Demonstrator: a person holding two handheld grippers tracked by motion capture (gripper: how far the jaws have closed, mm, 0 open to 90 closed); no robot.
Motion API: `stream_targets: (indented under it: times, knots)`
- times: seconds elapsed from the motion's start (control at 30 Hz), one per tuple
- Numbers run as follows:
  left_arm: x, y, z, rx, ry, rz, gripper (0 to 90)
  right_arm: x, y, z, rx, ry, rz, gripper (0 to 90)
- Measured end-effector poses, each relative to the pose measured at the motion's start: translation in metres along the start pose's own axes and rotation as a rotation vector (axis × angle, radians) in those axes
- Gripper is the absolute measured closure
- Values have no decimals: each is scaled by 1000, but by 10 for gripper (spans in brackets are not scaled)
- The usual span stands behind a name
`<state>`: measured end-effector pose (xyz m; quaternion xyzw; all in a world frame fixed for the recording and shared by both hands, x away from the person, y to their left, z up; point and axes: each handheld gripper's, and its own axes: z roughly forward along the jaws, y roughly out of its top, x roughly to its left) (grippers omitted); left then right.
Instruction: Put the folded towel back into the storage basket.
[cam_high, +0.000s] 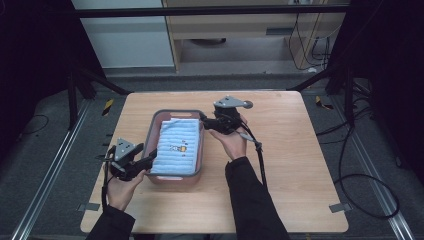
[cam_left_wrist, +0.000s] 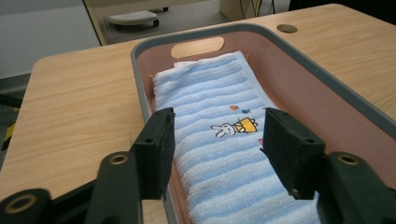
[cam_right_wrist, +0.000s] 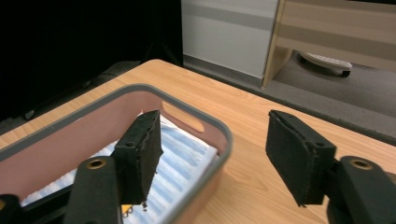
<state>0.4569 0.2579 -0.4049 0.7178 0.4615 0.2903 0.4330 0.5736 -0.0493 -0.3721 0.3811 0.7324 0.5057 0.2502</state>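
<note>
— What is the towel made of?

— Soft cloth. It looks fluffy and a bit rough, with bumpy blue stripes and a little bunny picture on it.

— And the basket?

— Smooth plastic. It is pink inside with a grey rim, and it is not very shiny.

— Is the table wood?

— Yes, light wood with thin lines in it. The top looks smooth and dull.

— What about the left gripper?

— Its jaws look like hard black plastic, dull, with flat pads that look a bit rubbery. Small gold metal rings shine on them. The right gripper looks the same.
</note>
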Motion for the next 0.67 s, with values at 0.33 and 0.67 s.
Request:
stream_targets:
  times: [0.33,0.67]
  knots:
    - [14,-4,-6,-9,3,-11,332,-39,-23,-49,-10,-65,55,258]
    - [32,-10,-7,-2,36,-28,311,-73,-55,-91,10,-136,83,233]
